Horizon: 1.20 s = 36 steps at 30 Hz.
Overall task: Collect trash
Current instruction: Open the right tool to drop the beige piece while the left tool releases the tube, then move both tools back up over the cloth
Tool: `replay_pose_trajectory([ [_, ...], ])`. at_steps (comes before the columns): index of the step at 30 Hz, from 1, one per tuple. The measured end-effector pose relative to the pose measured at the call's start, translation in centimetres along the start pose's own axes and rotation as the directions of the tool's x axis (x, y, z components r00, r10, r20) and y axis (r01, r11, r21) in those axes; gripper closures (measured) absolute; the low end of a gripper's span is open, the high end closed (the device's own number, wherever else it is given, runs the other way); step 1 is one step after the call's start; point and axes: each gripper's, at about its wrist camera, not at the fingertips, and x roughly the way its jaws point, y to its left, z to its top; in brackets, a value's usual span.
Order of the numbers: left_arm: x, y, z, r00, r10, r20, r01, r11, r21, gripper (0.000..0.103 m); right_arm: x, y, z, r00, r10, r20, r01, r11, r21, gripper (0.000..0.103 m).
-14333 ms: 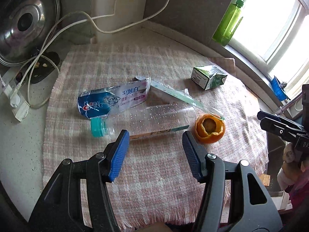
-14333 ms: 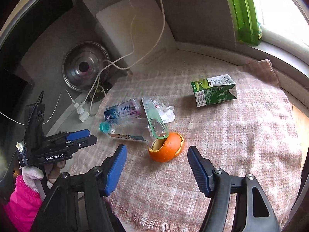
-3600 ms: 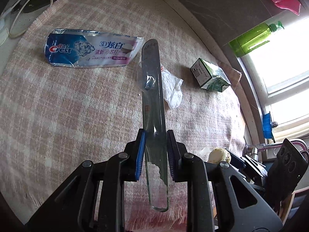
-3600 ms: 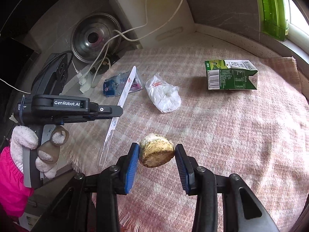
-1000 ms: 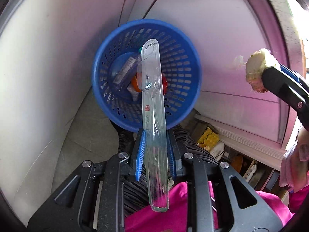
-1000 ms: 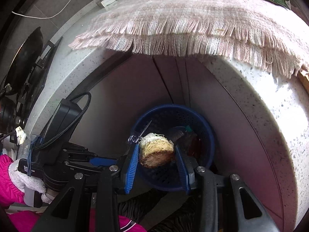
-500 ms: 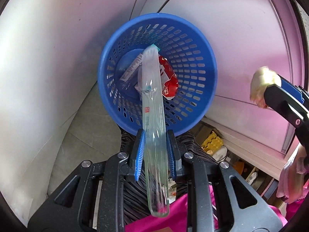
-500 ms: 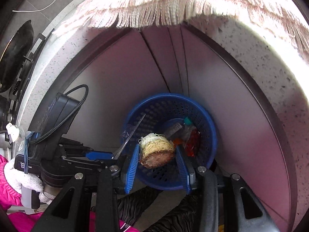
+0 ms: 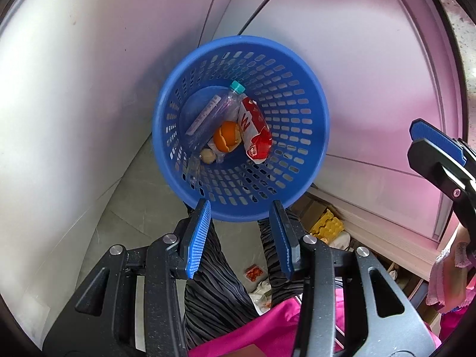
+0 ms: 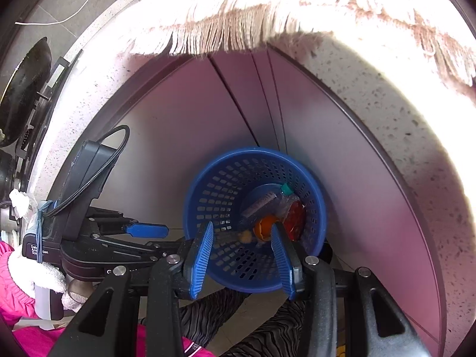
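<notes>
Where two hand-held grippers hang empty, one blue basket (image 9: 315, 136), one bottle (image 9: 214, 110), one orange peel (image 9: 227, 140)

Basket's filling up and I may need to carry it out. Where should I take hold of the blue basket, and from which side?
Take the blue basket by its rim, from above on the near side. It stands upright and open-topped; one finger can go inside the perforated wall, one outside. The near wall inside looks free of trash.

Setting: home kitchen
Evidence: speckled stone counter (image 10: 386, 95), fringed cloth (image 10: 238, 29), cabinet doors (image 10: 184, 136), black wok (image 10: 26, 80), blue waste basket (image 9: 312, 95)
</notes>
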Motion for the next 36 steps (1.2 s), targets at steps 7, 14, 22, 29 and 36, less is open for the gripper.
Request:
replay_pose_trajectory([
  [7,-2.0,-1.2,-0.3,0.999,0.020,0.041,-0.022,0.999,0.039,0.062,-1.7,0.3,0.3,1.000,0.018,0.026,-0.018,1.000,-0.014,0.061],
  [14,-6.6,-2.9,-1.0,0.987,0.042,0.153,-0.057,0.994,0.095,0.062,-5.7,0.9,0.5,0.995,0.033,0.092,-0.029,0.999,-0.046,0.061],
  [22,-12.7,-5.5,-0.4,0.947,0.023,0.321,-0.072,0.987,0.141,0.062,-10.7,0.0,1.8,0.979,0.050,0.198,-0.045,0.999,-0.030,0.054],
  [29,-18.0,-7.0,2.1,0.888,-0.042,0.459,-0.023,0.991,0.135,0.061,-15.2,-2.4,3.9,0.950,0.032,0.310,-0.030,0.999,-0.011,0.039],
  [36,-22.0,-8.4,6.8,0.820,-0.024,0.572,-0.042,0.994,0.103,0.050,-18.7,-6.6,7.1,0.920,-0.001,0.393,-0.009,1.000,0.024,0.032],
])
